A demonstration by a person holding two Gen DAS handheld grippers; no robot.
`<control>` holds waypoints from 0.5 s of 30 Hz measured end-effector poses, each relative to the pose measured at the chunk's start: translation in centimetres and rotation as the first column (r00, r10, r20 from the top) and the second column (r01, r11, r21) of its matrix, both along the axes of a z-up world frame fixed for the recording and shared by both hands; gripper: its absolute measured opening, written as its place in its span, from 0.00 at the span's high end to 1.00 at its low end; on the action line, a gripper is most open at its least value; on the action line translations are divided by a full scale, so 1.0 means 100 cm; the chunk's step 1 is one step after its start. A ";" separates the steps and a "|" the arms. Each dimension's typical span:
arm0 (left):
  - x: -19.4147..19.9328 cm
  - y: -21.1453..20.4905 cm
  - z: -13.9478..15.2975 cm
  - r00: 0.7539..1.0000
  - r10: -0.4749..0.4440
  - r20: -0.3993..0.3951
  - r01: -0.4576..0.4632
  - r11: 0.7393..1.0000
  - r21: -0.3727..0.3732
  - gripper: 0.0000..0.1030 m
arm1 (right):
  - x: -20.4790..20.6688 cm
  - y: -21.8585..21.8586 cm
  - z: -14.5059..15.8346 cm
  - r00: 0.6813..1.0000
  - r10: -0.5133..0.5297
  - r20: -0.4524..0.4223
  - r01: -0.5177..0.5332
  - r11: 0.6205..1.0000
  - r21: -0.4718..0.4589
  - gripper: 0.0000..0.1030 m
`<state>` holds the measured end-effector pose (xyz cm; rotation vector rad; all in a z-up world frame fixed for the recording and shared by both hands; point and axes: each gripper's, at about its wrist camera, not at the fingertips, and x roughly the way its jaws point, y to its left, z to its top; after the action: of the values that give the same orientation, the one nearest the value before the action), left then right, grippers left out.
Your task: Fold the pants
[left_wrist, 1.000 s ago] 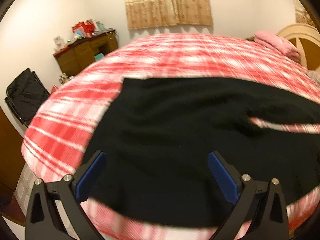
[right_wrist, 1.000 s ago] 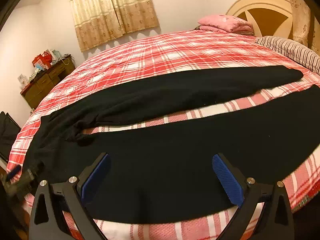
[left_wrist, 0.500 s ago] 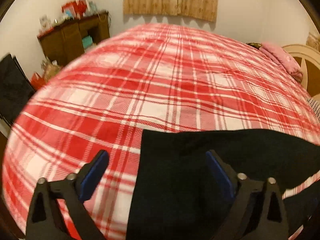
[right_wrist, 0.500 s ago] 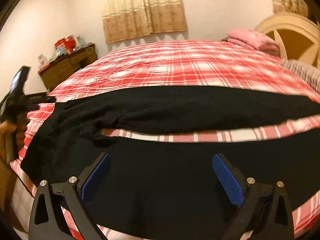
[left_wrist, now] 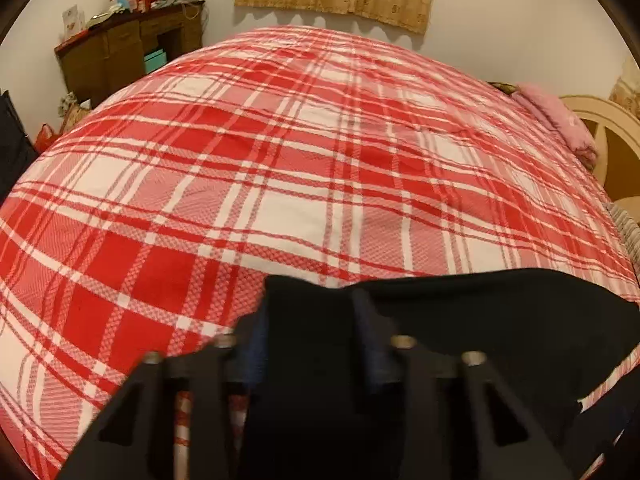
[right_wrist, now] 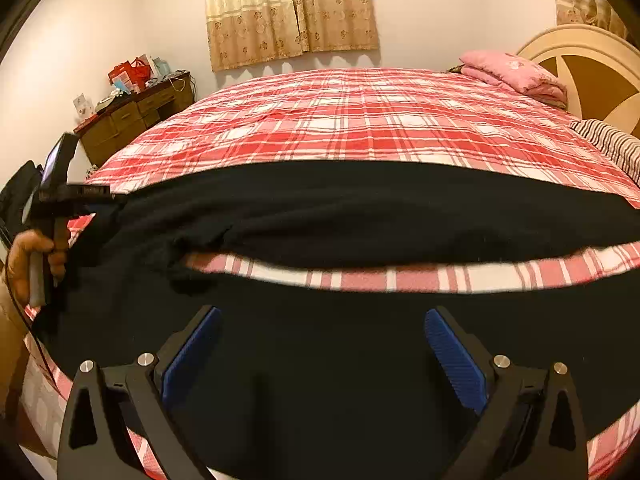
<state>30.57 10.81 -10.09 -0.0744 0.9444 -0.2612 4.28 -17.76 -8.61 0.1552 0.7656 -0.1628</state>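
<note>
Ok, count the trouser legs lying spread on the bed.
2. The far leg stretches across the plaid bed cover; the near leg lies under the right gripper. Their right ends run out of view.

Black pants [right_wrist: 360, 208] on red-and-white plaid bedspread [left_wrist: 280, 168]; pillow [right_wrist: 516, 72] seemingly pink.

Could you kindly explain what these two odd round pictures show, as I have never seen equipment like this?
No robot here: a person carries a hand-held gripper in each hand, each with a wide-angle camera looking along its two fingers, hence the round, bulging pictures. One picture is taken from the left hand-held gripper, whose jaws are closing on a corner of the black pants. The other is from the right hand-held gripper, jaws wide open above the same pants, holding nothing. In that view the person's hand shows at the left, gripping the other tool's handle. The pants lie spread, legs apart, on a bed with a red plaid cover.
</note>
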 end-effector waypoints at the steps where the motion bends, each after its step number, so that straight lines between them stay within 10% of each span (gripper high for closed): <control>1: -0.004 0.002 0.002 1.000 -0.017 0.008 0.018 0.998 -0.052 0.85 | 0.005 -0.005 0.007 1.000 0.013 0.012 -0.013 1.000 -0.015 0.01; 7: -0.023 -0.007 0.025 0.992 -0.021 0.127 0.021 1.000 -0.005 0.85 | 0.066 -0.058 0.043 0.992 0.108 0.066 -0.095 0.980 -0.174 0.01; 15: -0.020 -0.012 0.026 0.991 -0.014 0.135 0.009 0.999 0.044 0.85 | 0.175 -0.102 -0.005 0.938 0.229 -0.262 -0.290 0.930 -0.225 0.20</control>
<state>28.58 9.57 -7.45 -0.0116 0.8150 -0.2534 21.78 -28.01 -9.09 -0.2213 0.9817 -0.0260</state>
